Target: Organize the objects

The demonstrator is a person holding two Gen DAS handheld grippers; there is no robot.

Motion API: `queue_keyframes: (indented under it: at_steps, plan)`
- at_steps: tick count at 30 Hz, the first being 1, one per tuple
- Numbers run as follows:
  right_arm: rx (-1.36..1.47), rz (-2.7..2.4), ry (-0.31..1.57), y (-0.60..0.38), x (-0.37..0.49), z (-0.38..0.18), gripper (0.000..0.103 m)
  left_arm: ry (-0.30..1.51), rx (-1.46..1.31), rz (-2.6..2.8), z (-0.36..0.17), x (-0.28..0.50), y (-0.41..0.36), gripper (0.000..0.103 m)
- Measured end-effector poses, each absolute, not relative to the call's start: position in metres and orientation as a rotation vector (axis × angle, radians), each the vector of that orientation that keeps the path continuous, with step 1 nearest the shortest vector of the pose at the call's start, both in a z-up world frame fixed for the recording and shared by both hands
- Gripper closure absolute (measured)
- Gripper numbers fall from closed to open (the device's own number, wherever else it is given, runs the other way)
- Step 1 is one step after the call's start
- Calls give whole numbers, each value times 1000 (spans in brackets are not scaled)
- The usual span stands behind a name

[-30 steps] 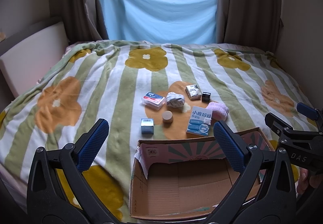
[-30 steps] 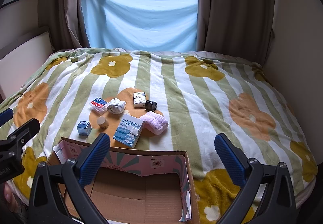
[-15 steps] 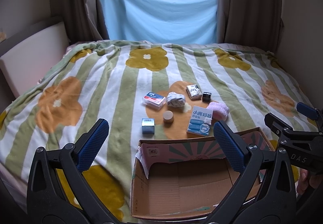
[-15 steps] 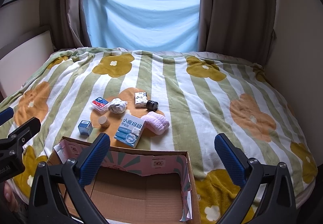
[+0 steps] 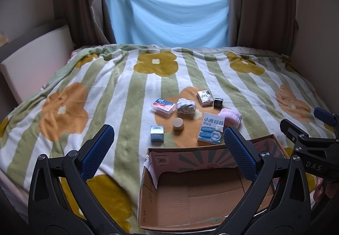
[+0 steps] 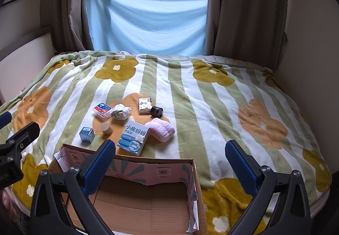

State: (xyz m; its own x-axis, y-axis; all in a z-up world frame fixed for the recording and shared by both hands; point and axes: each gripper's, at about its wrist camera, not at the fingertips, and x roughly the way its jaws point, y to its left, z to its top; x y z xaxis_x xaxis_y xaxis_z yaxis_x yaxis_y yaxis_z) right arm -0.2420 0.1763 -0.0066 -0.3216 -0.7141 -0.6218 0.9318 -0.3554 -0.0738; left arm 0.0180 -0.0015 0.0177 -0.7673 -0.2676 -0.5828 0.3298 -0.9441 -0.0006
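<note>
An open cardboard box sits at the near edge of the bed, with nothing seen inside. Beyond it lie a blue-and-white carton, a pink rolled towel, a small blue box, a tan round jar, a patterned sock ball, a clear case with a red-blue label, a patterned packet and a black jar. My left gripper and right gripper both hover open above the box.
The striped flower blanket covers the whole bed. A padded headboard runs along the left, a wall on the right, and curtains with a blue cloth stand behind. The right gripper's arm shows at the left view's right edge.
Both views have drifted very slightly; the objects and the box lie where they were, and both grippers stay open.
</note>
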Motion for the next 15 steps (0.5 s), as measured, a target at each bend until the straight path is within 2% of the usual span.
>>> queue_keyframes:
  at_steps: [15]
  plan:
    - [605, -1851, 516, 178, -244, -9, 0, 230, 888, -2668, 15, 20, -4, 0]
